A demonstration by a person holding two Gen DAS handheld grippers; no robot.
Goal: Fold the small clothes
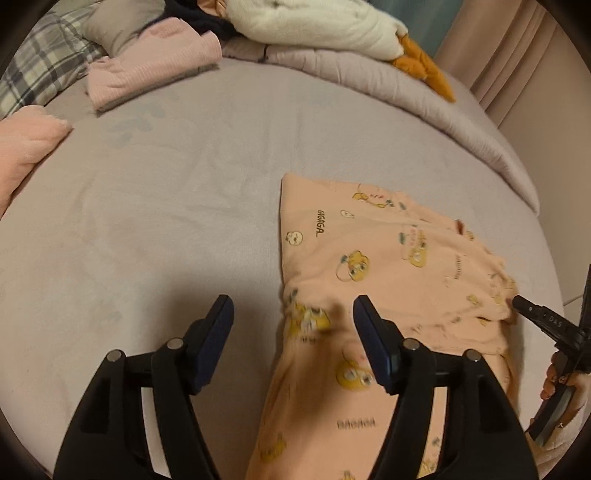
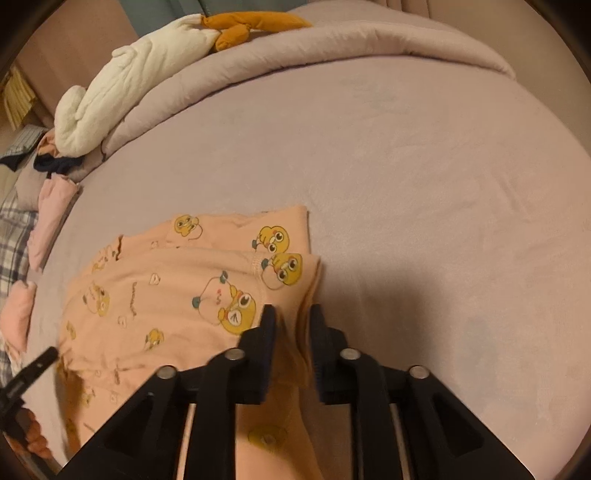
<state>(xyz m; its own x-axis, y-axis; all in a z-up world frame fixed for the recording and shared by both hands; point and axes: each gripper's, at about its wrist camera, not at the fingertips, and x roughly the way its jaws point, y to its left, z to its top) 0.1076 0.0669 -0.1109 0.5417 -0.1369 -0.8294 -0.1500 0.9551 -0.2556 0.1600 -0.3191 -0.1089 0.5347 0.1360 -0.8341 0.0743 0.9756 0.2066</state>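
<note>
A peach garment with yellow duck prints (image 1: 391, 273) lies partly folded on the lilac bed sheet (image 1: 166, 206). My left gripper (image 1: 293, 306) is open, its jaws wide apart above the garment's near left edge, holding nothing. My right gripper (image 2: 293, 314) is shut on a fold of the same garment (image 2: 177, 295) at its right edge; cloth is bunched between the jaws. The right gripper's tip also shows in the left wrist view (image 1: 524, 304), at the garment's right side. The left gripper's tip shows in the right wrist view (image 2: 44, 360).
Folded pink clothes (image 1: 155, 62) and a peach piece (image 1: 26, 144) lie at the far left. A white and orange plush toy (image 1: 332, 29) lies on a rolled lilac duvet (image 1: 424, 107) at the back. A plaid pillow (image 1: 33, 74) is far left. A curtain (image 1: 524, 55) hangs at right.
</note>
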